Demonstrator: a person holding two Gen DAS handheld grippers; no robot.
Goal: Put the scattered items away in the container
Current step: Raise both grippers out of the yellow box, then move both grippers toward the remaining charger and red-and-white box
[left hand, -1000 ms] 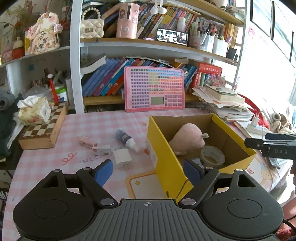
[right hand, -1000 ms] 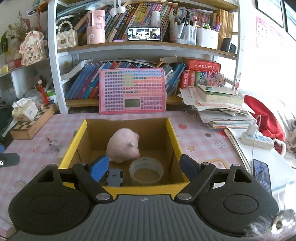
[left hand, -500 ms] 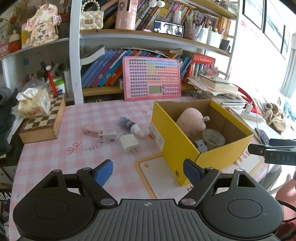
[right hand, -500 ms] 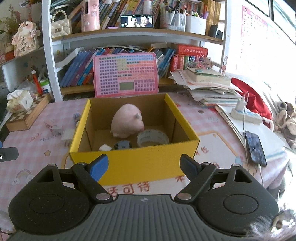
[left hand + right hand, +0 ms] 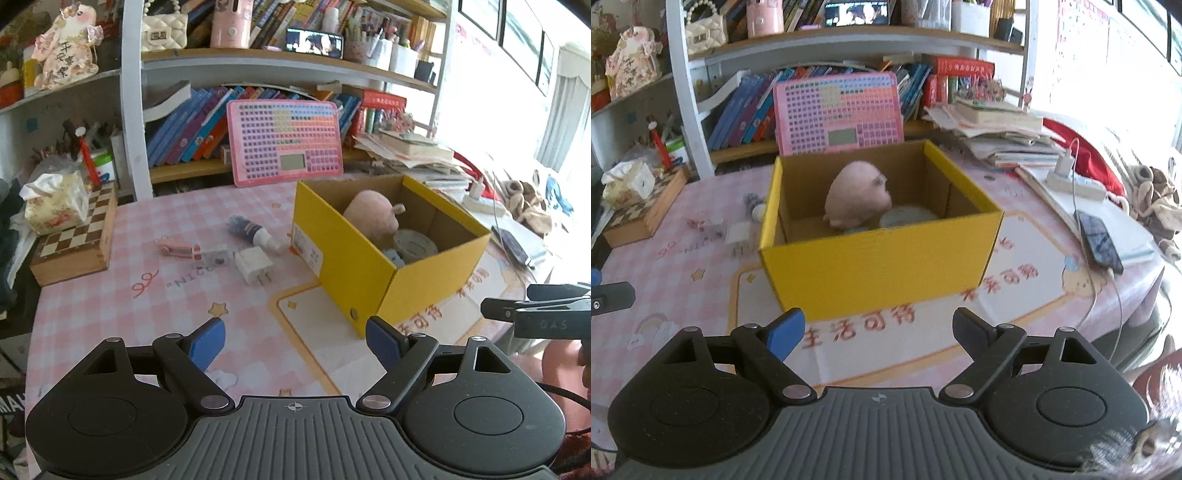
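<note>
Your left gripper [image 5: 295,338] hangs with its blue pads spread wide and nothing between them; your right gripper [image 5: 877,332] is just as empty, its jaws having just been opening a little further. Both hover short of the open yellow cardboard box [image 5: 373,266], which already holds a pink plush toy [image 5: 371,218], a roll of tape [image 5: 413,242] and a small blue-grey thing against its near wall.

In the left wrist view, the loose items lie at about 11 o'clock from your left gripper, just left of the box: a white plug adapter [image 5: 254,266], a small dark-blue bottle with a white cap [image 5: 251,232] and a pink clip-like piece [image 5: 173,250] touching a small clear block [image 5: 214,255].

You look to be between picks. Next, reach your left gripper forward to the adapter, straddle its body and close.
</note>
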